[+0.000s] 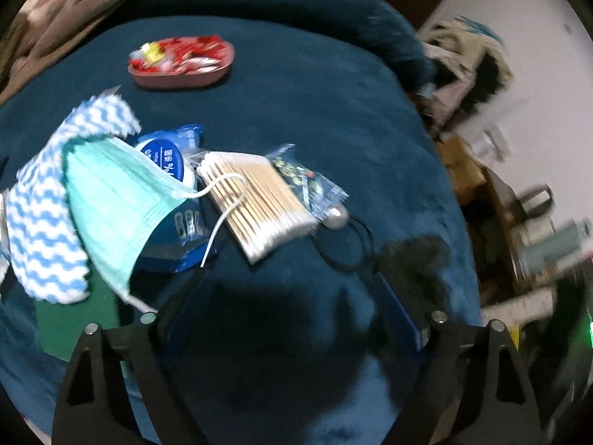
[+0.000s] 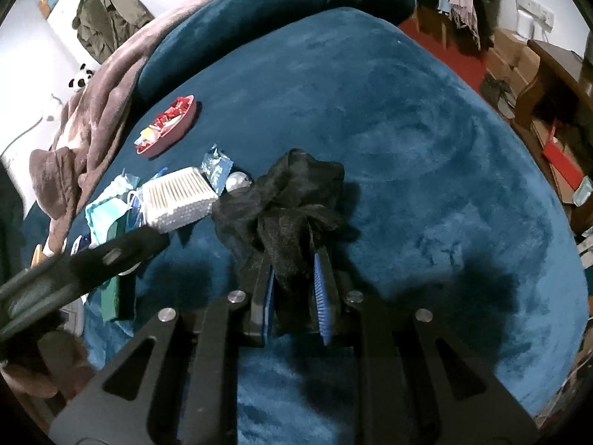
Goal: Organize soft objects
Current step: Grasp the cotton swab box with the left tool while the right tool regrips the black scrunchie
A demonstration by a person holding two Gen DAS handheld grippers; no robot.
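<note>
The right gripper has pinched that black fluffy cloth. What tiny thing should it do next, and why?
Probably lift the black cloth a little, straight up. The right gripper is shut on its lower bunch, but its top lies right beside the cotton swab pack and a silver ball, so a small lift should free it without dragging them.

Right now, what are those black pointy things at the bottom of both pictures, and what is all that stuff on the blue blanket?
Those are grabbing tools, one in each of a person's hands. Each has two fingers and a small camera looking along them, so each picture comes from one tool.

The right gripper has pinched a crumpled black cloth between its fingers. The left gripper is open and holds nothing.

On the blue blanket lie a pack of cotton swabs, a green face mask, a blue-and-white zigzag cloth, a blue wipes pack and a reddish tray of sweets.
</note>
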